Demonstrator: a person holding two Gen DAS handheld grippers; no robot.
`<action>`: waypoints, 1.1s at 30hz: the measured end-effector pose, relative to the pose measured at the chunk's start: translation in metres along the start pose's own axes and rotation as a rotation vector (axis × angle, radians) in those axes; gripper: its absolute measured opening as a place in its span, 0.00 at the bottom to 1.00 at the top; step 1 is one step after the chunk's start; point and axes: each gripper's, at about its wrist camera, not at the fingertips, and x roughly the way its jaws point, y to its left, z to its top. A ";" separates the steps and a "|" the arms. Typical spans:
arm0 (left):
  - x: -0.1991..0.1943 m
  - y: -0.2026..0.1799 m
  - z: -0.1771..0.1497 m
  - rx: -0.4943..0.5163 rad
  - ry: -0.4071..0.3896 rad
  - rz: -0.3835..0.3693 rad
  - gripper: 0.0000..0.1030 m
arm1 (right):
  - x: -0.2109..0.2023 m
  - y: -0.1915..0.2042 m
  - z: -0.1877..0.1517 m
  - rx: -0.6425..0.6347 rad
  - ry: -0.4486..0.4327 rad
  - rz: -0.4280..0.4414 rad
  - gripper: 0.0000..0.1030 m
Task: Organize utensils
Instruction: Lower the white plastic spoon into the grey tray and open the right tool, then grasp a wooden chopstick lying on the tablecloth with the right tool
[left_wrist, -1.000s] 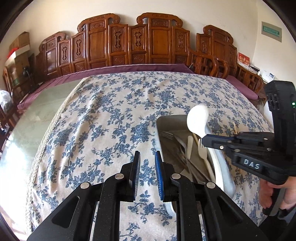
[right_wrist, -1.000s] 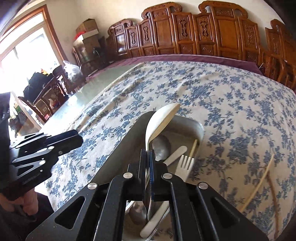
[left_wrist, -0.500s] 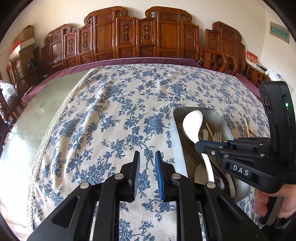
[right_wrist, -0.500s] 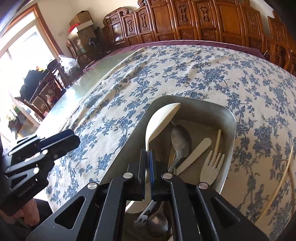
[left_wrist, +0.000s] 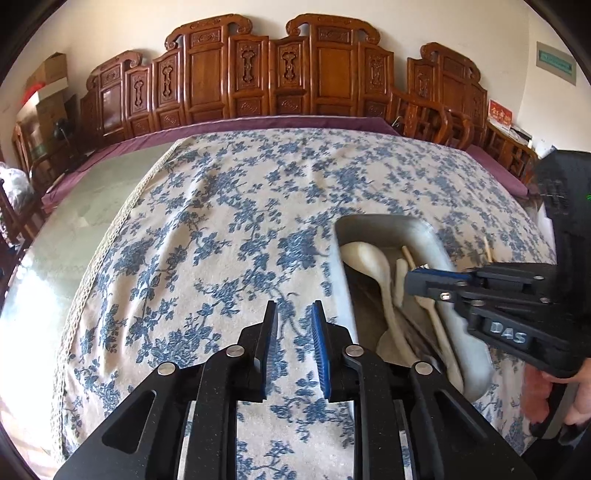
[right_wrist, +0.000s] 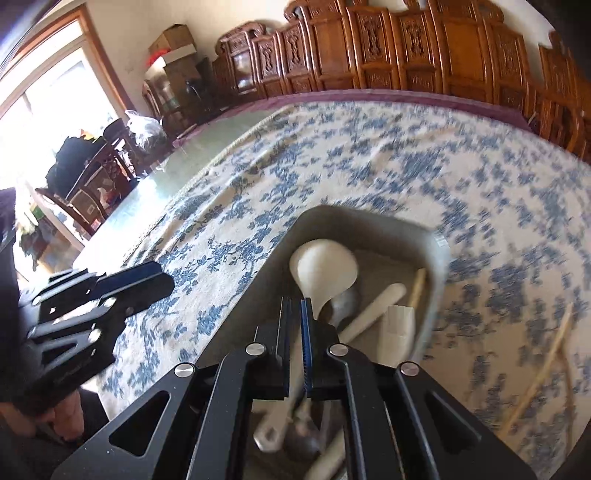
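white spoon (right_wrist: 324, 266) in tray (right_wrist: 373, 225), right claw (right_wrist: 295, 306) above

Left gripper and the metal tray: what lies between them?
Only floral tablecloth separates the left gripper from the metal tray, shown in the left wrist view.

Close wrist views sharing tray (left_wrist: 373, 225)

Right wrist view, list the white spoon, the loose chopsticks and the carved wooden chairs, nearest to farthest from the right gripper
1. White spoon: just ahead of the right gripper, in the metal tray.
2. Loose chopsticks: on the cloth, off right.
3. Carved wooden chairs: along the far wall.
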 end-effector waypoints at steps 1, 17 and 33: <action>-0.002 -0.004 0.001 0.003 -0.007 -0.001 0.25 | -0.010 -0.003 -0.002 -0.011 -0.013 -0.009 0.08; -0.029 -0.077 -0.006 0.061 -0.052 -0.029 0.73 | -0.108 -0.141 -0.069 -0.006 -0.037 -0.288 0.51; -0.028 -0.136 -0.024 0.125 0.011 -0.014 0.80 | -0.090 -0.201 -0.115 0.046 0.062 -0.328 0.44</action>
